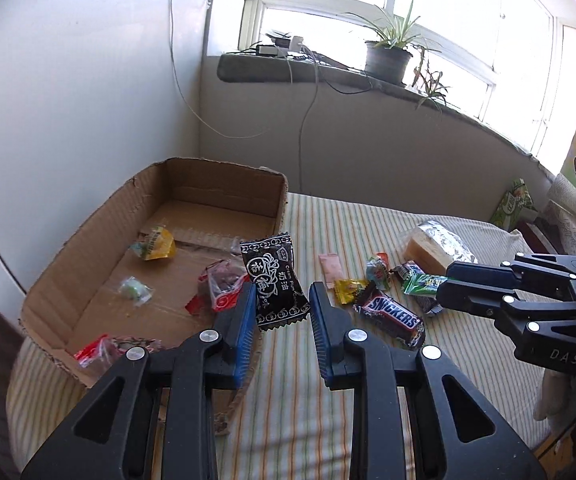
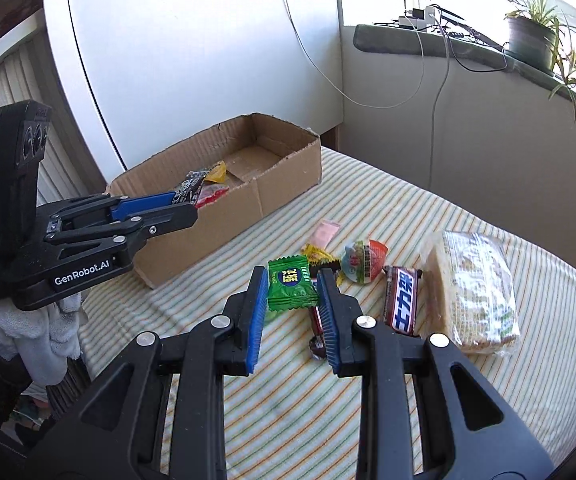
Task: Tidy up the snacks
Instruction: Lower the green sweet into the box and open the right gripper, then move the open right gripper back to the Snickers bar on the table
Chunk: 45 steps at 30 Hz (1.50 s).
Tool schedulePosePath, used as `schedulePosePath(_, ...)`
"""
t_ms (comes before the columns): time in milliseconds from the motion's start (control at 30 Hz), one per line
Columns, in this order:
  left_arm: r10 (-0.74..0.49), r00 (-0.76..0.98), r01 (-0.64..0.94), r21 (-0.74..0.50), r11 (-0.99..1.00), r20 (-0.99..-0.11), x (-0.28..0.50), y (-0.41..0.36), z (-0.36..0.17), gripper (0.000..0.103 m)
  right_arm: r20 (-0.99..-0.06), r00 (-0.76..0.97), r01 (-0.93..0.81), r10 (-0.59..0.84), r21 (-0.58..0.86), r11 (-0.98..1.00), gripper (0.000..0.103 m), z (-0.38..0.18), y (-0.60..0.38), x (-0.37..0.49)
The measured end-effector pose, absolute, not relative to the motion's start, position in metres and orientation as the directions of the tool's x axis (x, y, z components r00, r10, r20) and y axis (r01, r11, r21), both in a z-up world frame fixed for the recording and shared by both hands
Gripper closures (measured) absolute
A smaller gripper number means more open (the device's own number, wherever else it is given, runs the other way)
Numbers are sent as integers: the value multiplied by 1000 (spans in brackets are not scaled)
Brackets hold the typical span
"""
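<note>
My left gripper [image 1: 282, 292] is shut on a black candy packet [image 1: 275, 280] with white print, held in the air at the near rim of an open cardboard box [image 1: 87, 280]. The right wrist view shows that left gripper [image 2: 185, 206] over the box [image 2: 227, 220] with the black packet [image 2: 187, 190] at its tips. My right gripper [image 2: 294, 280] is shut on a green candy packet [image 2: 291, 284], lifted above the loose snacks on the striped cloth. The right gripper [image 1: 444, 286] also enters from the right of the left wrist view, with the green packet [image 1: 424, 282].
Inside the box lie a yellow packet [image 1: 155, 244], a small green candy [image 1: 135, 290] and red packets [image 1: 217, 286]. On the cloth are a Snickers bar [image 2: 402, 300], a wrapped bread pack [image 2: 476, 292], a pink sachet [image 2: 324, 234] and other candies. A wall and a windowsill with a plant [image 1: 388, 56] stand behind.
</note>
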<state>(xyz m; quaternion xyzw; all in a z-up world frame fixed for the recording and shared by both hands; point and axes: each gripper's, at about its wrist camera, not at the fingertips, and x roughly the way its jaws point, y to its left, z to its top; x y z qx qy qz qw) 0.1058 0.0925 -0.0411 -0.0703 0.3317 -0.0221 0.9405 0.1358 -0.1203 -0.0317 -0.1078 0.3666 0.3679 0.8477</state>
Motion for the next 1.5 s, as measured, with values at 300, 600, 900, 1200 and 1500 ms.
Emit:
schedulePosePath(300, -12, 789, -87, -130, 988, -614, 94, 131, -40, 78, -673, 471, -736, 570, 56, 675, 77, -12, -63, 165)
schedulePosePath(600, 22, 787, -126, -125, 984, -616, 91, 153, -43, 78, -676, 455, -762, 580, 42, 646, 77, -14, -3, 189)
schedulePosePath(900, 39, 788, -133, -109, 985, -615, 95, 158, -45, 78, -698, 411, -783, 586, 58, 619, 77, -27, 33, 199)
schedulePosePath(1200, 41, 787, -137, -110, 984, -615, 95, 158, -45, 77, -704, 407, -788, 582, 52, 614, 77, -30, 46, 200)
schedulePosePath(1500, 58, 794, -142, -92, 986, -605, 90, 151, -40, 59, -688, 430, -778, 585, 46, 626, 47, -22, 37, 197)
